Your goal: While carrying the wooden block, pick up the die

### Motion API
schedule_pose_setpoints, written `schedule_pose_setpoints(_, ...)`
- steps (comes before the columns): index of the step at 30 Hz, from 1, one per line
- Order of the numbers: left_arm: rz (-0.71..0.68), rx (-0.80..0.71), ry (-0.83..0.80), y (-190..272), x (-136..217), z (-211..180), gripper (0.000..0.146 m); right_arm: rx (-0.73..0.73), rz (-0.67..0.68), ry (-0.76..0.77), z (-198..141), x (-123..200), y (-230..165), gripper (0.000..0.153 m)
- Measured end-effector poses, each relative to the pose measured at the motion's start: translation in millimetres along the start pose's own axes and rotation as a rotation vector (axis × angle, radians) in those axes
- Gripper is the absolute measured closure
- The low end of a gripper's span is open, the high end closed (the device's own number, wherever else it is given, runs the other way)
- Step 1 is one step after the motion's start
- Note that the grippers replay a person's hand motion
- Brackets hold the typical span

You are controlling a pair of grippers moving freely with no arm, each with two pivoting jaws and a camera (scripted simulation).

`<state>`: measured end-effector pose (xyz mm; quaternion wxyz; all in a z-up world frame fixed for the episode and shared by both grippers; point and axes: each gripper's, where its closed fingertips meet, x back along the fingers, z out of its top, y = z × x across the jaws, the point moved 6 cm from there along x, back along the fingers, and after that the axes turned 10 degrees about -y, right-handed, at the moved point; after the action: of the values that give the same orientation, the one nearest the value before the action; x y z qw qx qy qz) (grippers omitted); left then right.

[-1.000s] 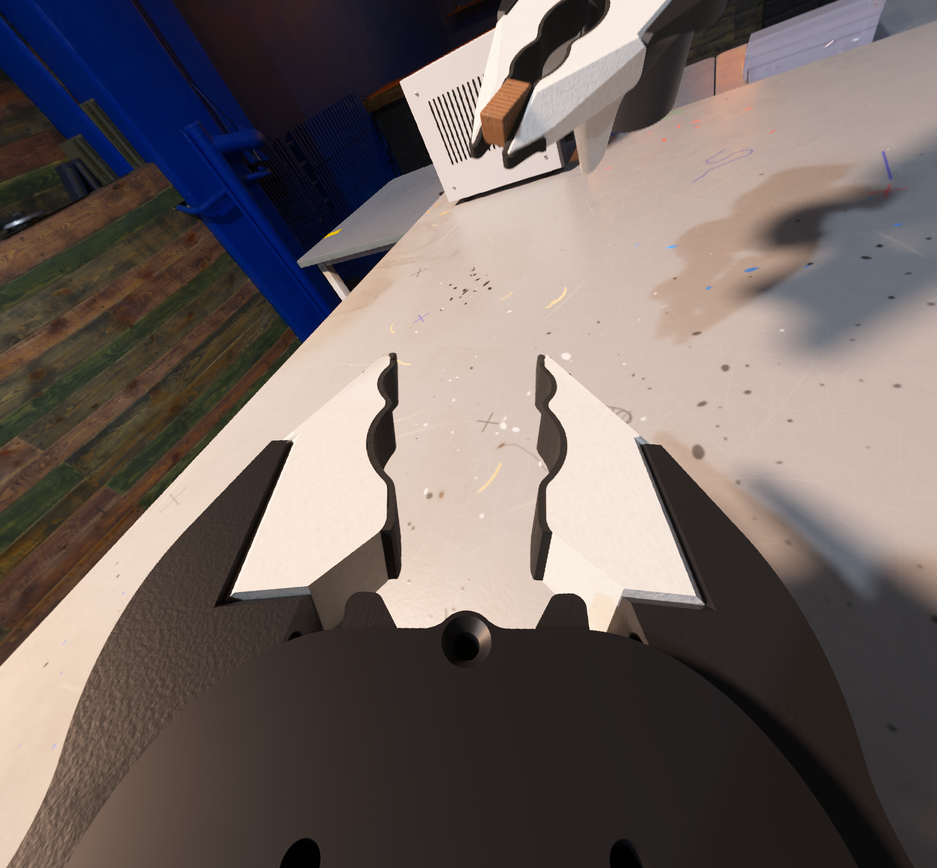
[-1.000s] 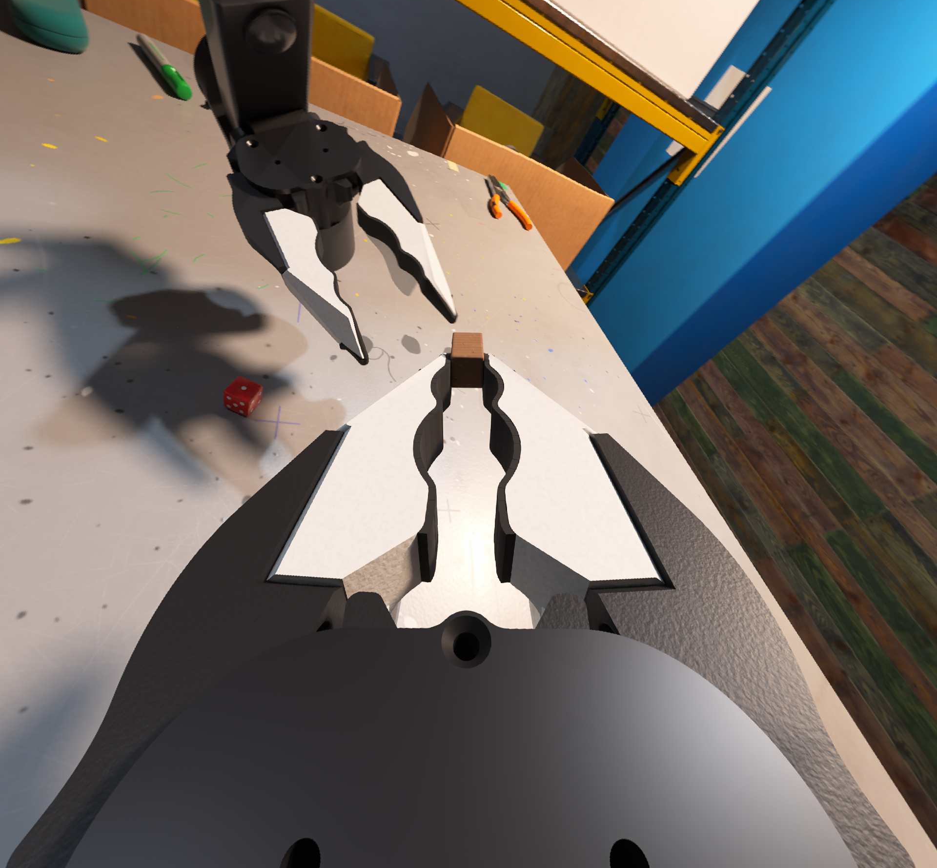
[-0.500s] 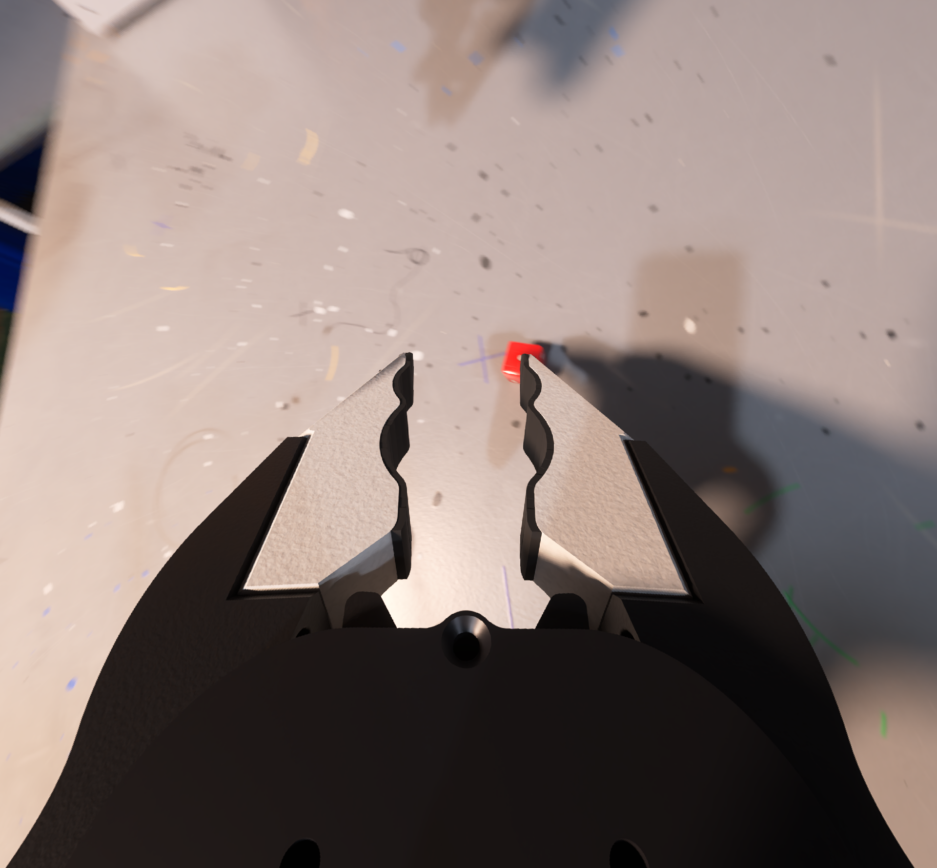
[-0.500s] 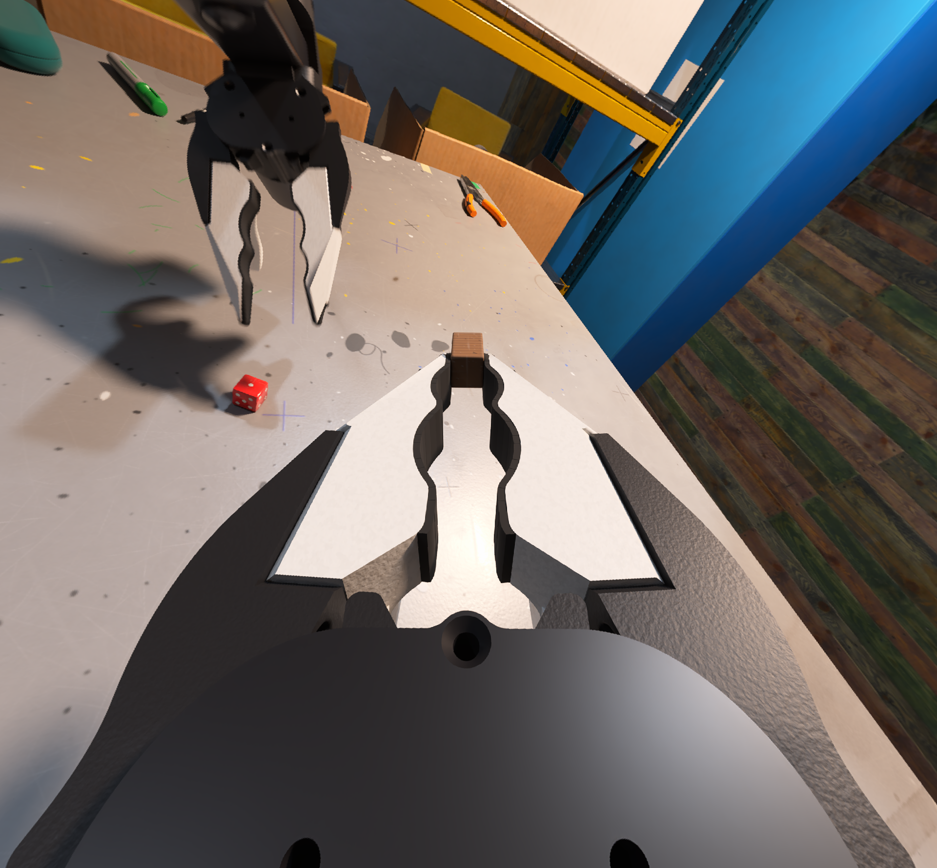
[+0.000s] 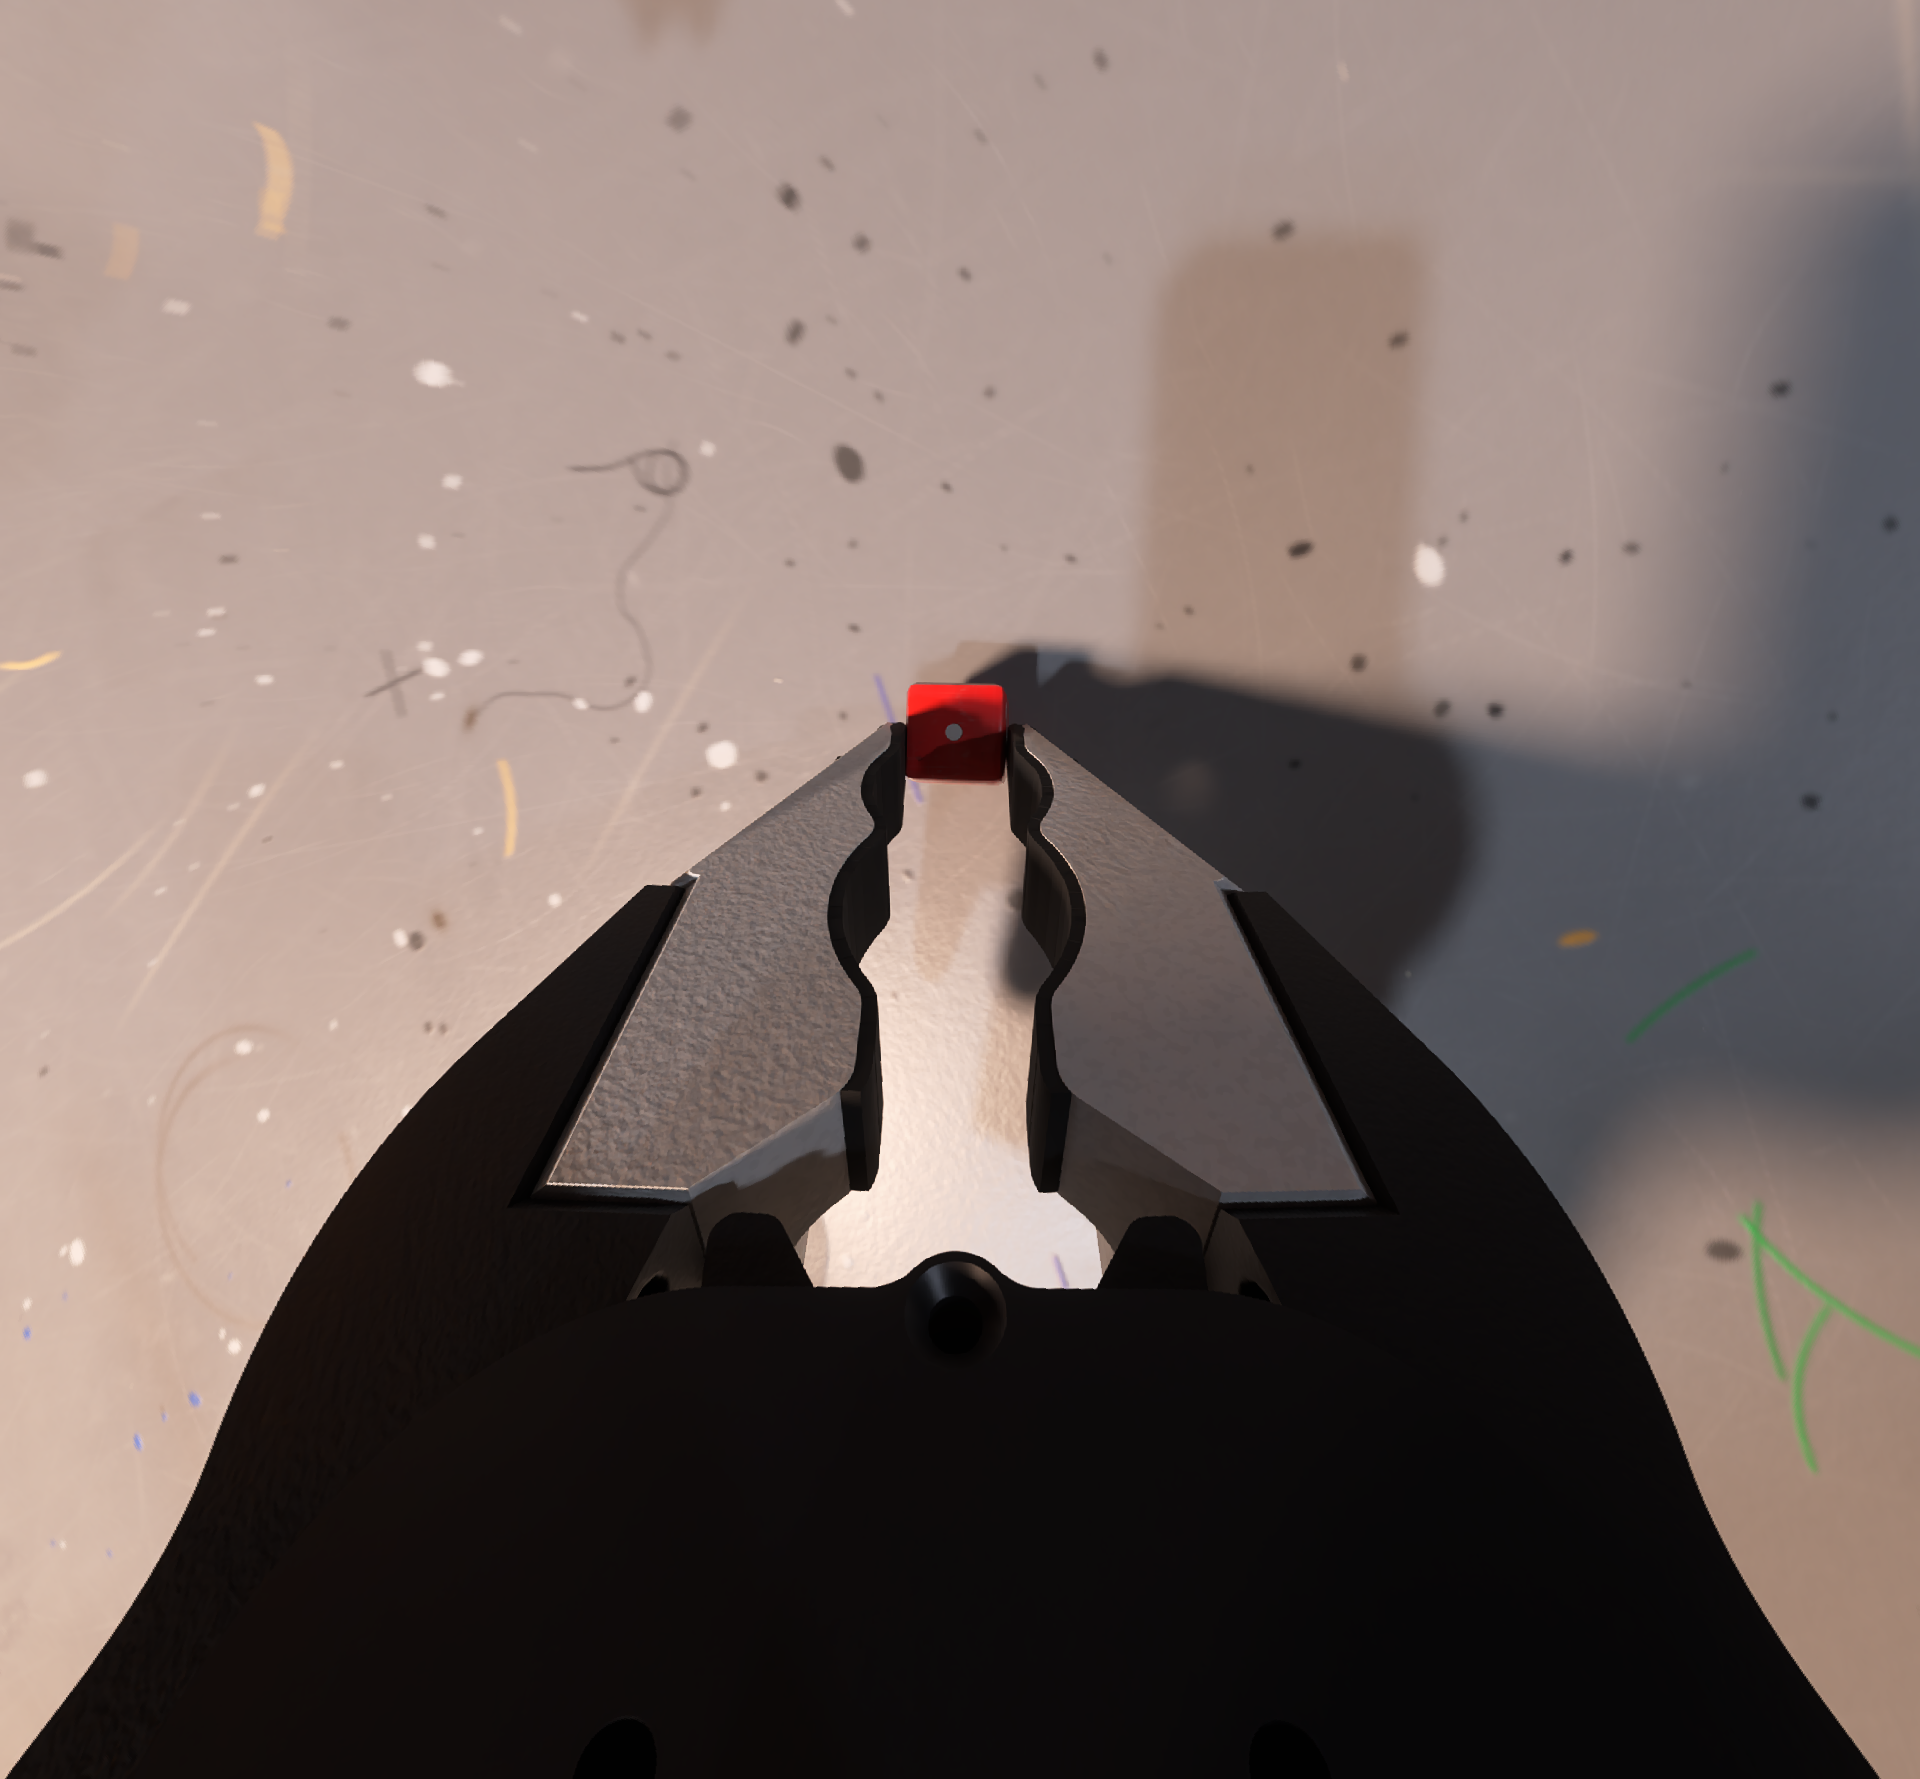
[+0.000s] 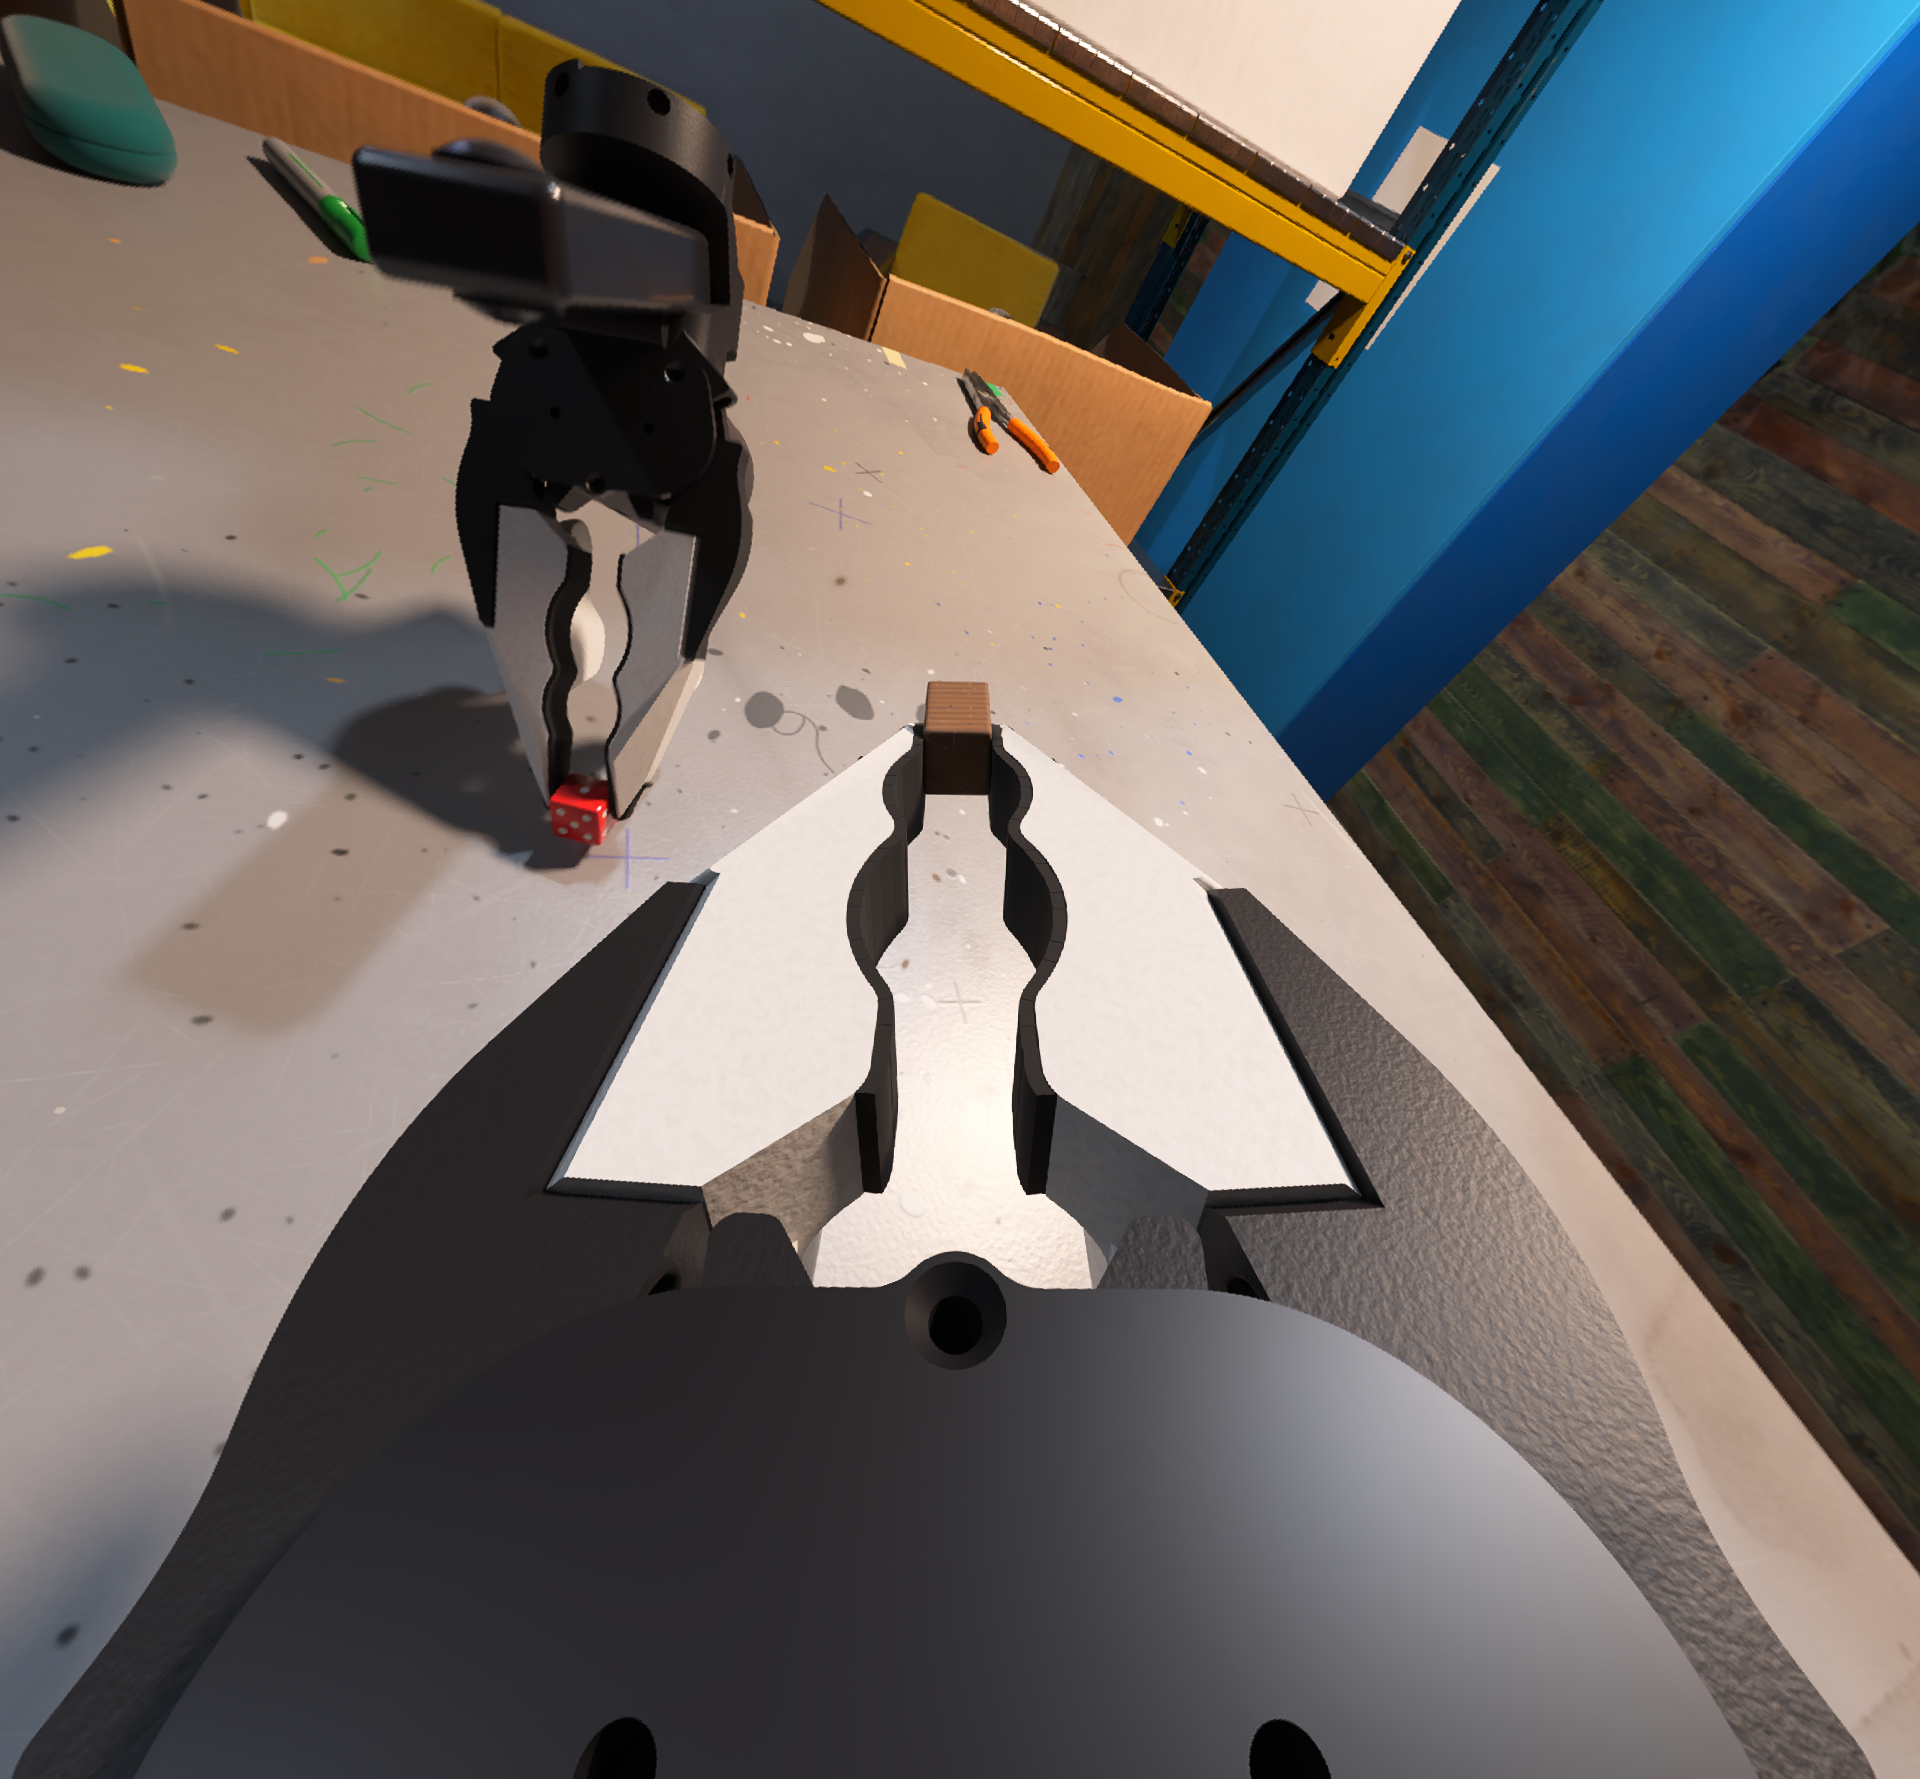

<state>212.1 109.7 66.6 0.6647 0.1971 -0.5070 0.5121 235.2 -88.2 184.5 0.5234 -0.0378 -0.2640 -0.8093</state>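
Observation:
The red die (image 5: 954, 732) sits between the tips of my left gripper (image 5: 954, 742), and both fingers press its sides. In the right wrist view the left gripper (image 6: 594, 792) points straight down at the table (image 6: 260, 950), with the die (image 6: 579, 810) at its tips, at or just above the surface. My right gripper (image 6: 957, 742) is shut on the small wooden block (image 6: 957, 737), held at its fingertips above the table near the right edge.
A green case (image 6: 88, 108) and a green marker (image 6: 322, 202) lie at the far left. Orange pliers (image 6: 1013, 430) lie near the far edge. Cardboard boxes (image 6: 1039, 358) stand behind the table. The table edge (image 6: 1455, 981) drops to a wooden floor on the right.
My left gripper has tipped down over the die, dropped to the table and closed its fingers on it. My right gripper still holds the block, barely moved.

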Motion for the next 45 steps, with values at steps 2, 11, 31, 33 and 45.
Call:
schedule_pose_setpoints(2,0.063,0.057,0.093,-4.6,10.7,-0.9,0.127,-0.016,0.008,0.008,-3.9,-0.7,0.1,0.142)
schedule_pose_setpoints(11,0.609,0.494,0.505,-33.2,103.4,-43.5,0.127,-0.105,0.027,-0.041,-13.2,-18.9,14.5,0.142)
schedule_pose_setpoints(31,0.964,0.836,0.636,-40.2,147.6,-106.3,0.127,-0.37,-0.62,-0.46,-19.4,148.9,82.5,0.142)
schedule_pose_setpoints(33,0.963,0.835,0.63,-44.1,145.3,-105.5,0.127,-0.33,-0.619,-0.571,-13.6,170.1,118.3,0.142)
schedule_pose_setpoints(45,0.993,0.803,0.577,-50.7,147.9,-95.0,0.127,-0.474,-0.15,-1.376,-106.9,167.3,261.5,0.142)
